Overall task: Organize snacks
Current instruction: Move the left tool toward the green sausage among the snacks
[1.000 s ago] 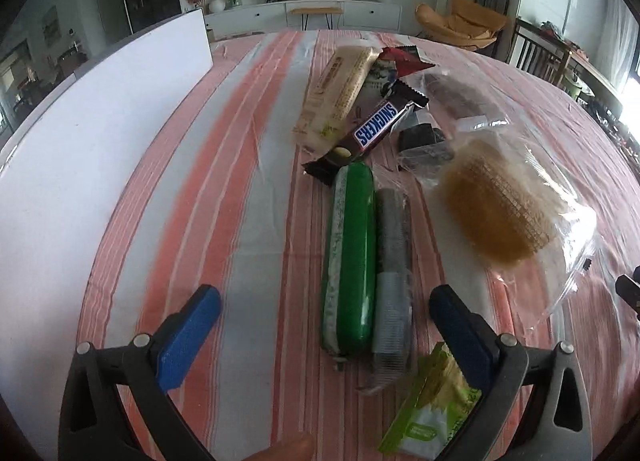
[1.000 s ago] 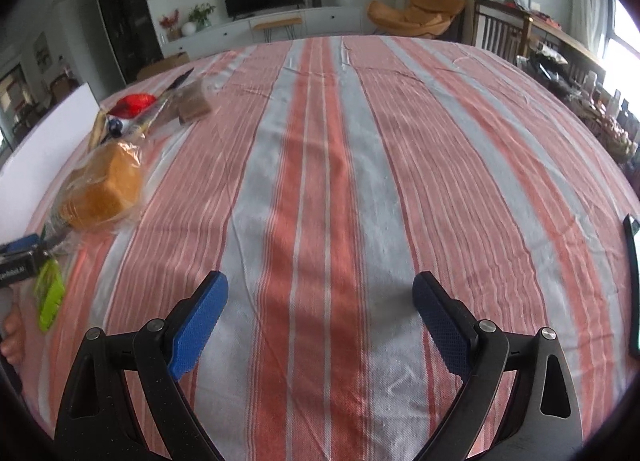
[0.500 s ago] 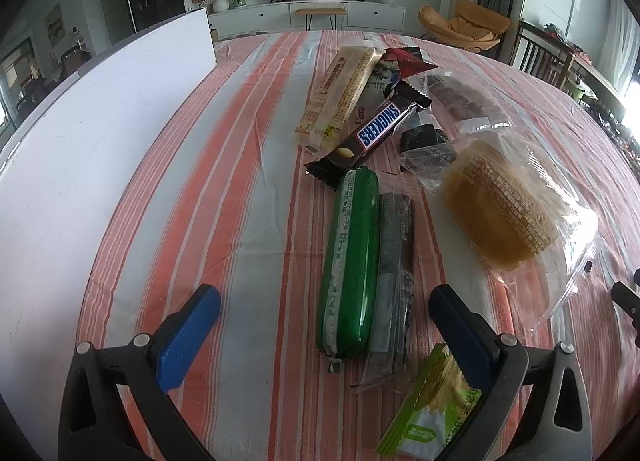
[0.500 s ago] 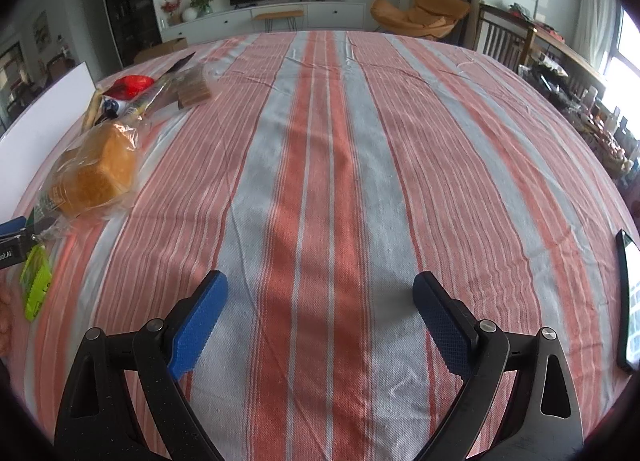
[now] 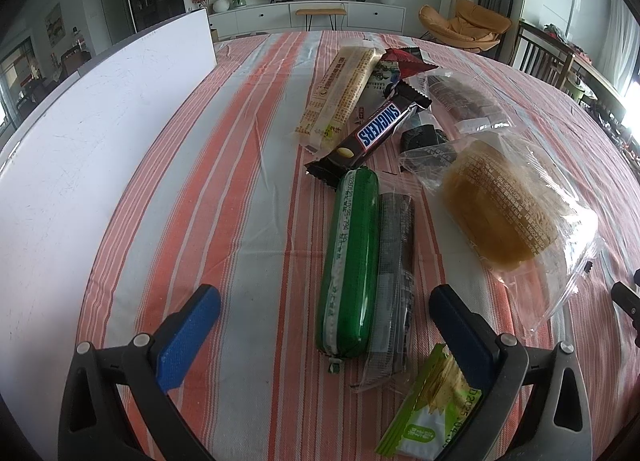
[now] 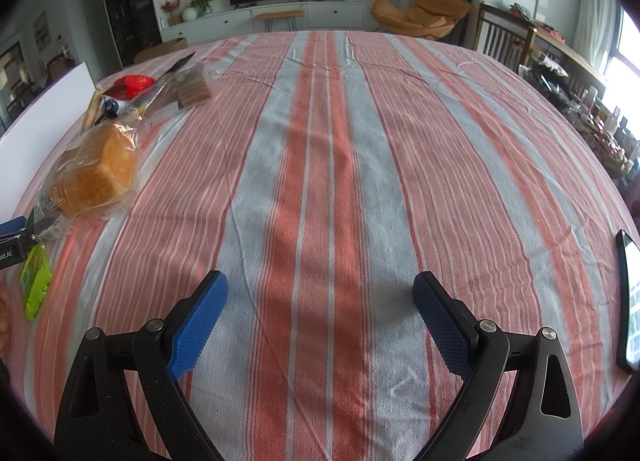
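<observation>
a loose cluster of snacks lies on the striped tablecloth (image 5: 248,221), right of a white board (image 5: 80,165): nearest the left gripper (image 5: 324,315) is one green sausage-shaped pack (image 5: 354,261) touching one clear-wrapped dark bar (image 5: 394,261), with one small green packet (image 5: 428,409) partly under the right-hand finger. beyond them sit one chocolate bar (image 5: 376,131), one long yellow wafer pack (image 5: 340,93), one bagged bread loaf (image 5: 508,205), one clear bag of dark biscuits (image 5: 464,101), a small dark wrapped piece (image 5: 422,139) and a red wrapper (image 5: 404,61); others beneath cannot be counted. both tools are spread wide and hold nothing, the left hovering over the green pack, the right gripper (image 6: 320,319) above bare cloth well apart from the pile. the likely trouble: closing on the green pack could catch the clear bar pressed against it, or the slick rounded casing could slip from the pads, and the loaf would crush under a firm squeeze.
</observation>
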Available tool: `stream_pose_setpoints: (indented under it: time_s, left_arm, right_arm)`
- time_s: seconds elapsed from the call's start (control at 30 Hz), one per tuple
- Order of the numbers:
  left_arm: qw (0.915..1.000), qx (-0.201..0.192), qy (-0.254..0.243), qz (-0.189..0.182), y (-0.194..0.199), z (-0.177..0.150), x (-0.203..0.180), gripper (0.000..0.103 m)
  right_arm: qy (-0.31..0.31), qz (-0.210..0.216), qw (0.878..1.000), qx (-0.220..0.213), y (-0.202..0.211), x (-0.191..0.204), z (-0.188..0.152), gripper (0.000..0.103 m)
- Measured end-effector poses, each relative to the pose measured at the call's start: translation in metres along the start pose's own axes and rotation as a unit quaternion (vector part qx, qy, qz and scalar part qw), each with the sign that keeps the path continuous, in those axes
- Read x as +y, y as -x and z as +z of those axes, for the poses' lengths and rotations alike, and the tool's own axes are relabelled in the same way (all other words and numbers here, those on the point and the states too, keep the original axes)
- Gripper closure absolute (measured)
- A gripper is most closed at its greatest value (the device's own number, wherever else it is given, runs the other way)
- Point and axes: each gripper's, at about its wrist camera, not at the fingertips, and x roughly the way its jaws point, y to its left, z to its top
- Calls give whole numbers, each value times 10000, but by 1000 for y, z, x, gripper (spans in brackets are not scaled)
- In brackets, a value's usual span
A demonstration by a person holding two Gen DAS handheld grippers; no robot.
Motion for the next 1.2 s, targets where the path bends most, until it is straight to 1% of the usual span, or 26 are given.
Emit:
stream_pose_setpoints:
  time_s: [0.2,0.3,0.43,0.5,0.67,0.87,1.2]
  left_arm:
    - [10000,0,1,0,0,0,0,0]
    - [10000,2,-4,-4,0,1,0,0]
    - [10000,0,-2,-2,0,1,0,0]
    - [10000,0,-3,-3,0,1,0,0]
    - [10000,-2,-1,-4,0,1,0,0]
    - [10000,-3,-1,-4,0,1,0,0]
    - [10000,-4,0,-5,0,1,0,0]
  right_arm:
    - [-60,-34,9999,149,0,0,-1,7]
    - [-164,-89,9990,413,-2,1,5,7]
    - [-280,-178,9964,786,-14,0,21,7]
    - [-302,-192,9959,832,-18,-2,28,7]
    - [-403,-274,9971,593,-27,-8,37,7]
    - [-353,-271,9990,83,-24,-8,28,7]
    - [-355,-265,9990,81,-24,-9,28,7]
